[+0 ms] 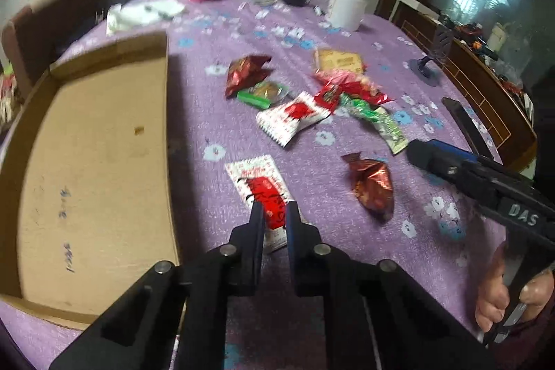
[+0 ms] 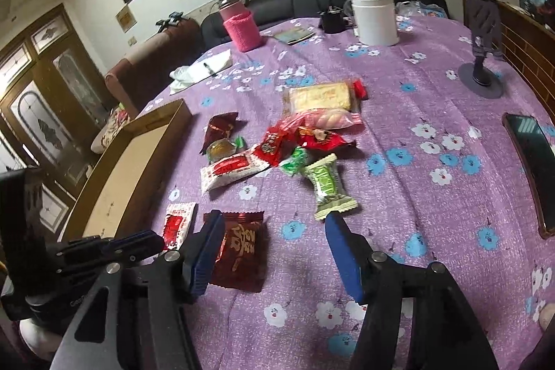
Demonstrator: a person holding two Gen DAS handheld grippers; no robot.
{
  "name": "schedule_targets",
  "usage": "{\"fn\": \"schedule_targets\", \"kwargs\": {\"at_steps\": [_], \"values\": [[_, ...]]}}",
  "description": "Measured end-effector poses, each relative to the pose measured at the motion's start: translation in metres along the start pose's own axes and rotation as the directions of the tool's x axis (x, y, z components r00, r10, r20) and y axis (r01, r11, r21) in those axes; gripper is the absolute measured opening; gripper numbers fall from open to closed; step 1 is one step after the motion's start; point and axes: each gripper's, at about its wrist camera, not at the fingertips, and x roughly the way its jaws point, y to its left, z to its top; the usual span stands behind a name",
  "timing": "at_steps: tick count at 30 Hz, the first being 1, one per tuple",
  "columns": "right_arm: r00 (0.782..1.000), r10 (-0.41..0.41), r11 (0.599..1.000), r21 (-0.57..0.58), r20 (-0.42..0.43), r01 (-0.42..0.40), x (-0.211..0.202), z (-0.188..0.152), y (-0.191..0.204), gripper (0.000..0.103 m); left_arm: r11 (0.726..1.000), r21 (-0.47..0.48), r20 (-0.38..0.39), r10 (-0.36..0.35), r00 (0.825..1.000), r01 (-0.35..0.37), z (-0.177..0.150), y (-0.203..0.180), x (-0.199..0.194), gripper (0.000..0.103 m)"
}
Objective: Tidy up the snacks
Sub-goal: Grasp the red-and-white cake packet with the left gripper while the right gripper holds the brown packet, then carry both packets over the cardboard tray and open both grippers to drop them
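Observation:
My left gripper (image 1: pixel 274 214) is shut on a white packet with a red panel (image 1: pixel 262 188), which lies on the purple cloth beside the cardboard box (image 1: pixel 93 162). The right wrist view shows that same packet (image 2: pixel 178 222) at the left gripper's (image 2: pixel 158 240) tips. My right gripper (image 2: pixel 274 231) is open, low over the cloth. A dark red foil packet (image 2: pixel 241 248) lies by its left finger (image 2: pixel 208 248), not pinched. In the left wrist view this foil packet (image 1: pixel 373 186) rests left of the right gripper's finger (image 1: pixel 430 156). Several more snacks sit in a pile (image 1: pixel 312 99) mid-table.
A green-and-white packet (image 2: pixel 326 188) lies just beyond my right finger. A dark phone (image 2: pixel 534 172) is at the right edge, with a grey stand (image 2: pixel 480 71) behind it. A white jar (image 2: pixel 376 18) and a pink bottle (image 2: pixel 241 23) stand at the back.

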Motion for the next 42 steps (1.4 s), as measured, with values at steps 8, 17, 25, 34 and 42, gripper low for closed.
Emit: {"fn": "schedule_targets", "kwargs": {"at_steps": [8,17,25,34,42], "values": [[0.999,0.041,0.999,-0.024,-0.018,-0.041,0.008,-0.006,0.012,0.064,0.99,0.002,0.019,0.141,0.99,-0.141,-0.002,0.028,0.001,0.027],[0.998,0.047,0.996,-0.073,-0.041,-0.049,0.015,-0.009,0.022,0.064,1.0,-0.015,0.055,0.023,0.998,-0.022,-0.016,0.031,-0.039,0.042],[0.995,0.025,0.999,-0.044,-0.091,-0.029,0.042,-0.009,0.025,0.037,0.999,0.036,0.006,-0.013,1.0,0.013,-0.003,-0.005,-0.012,0.043],[0.998,0.003,1.0,0.023,-0.059,-0.001,0.024,-0.012,-0.004,0.036,0.985,0.1,-0.022,0.141,0.99,-0.138,0.008,-0.018,0.041,0.033],[0.999,0.001,1.0,0.009,-0.041,0.0,0.008,-0.013,0.001,0.035,0.999,-0.009,0.003,-0.048,0.999,0.048,0.007,0.0,0.014,0.027]]}}
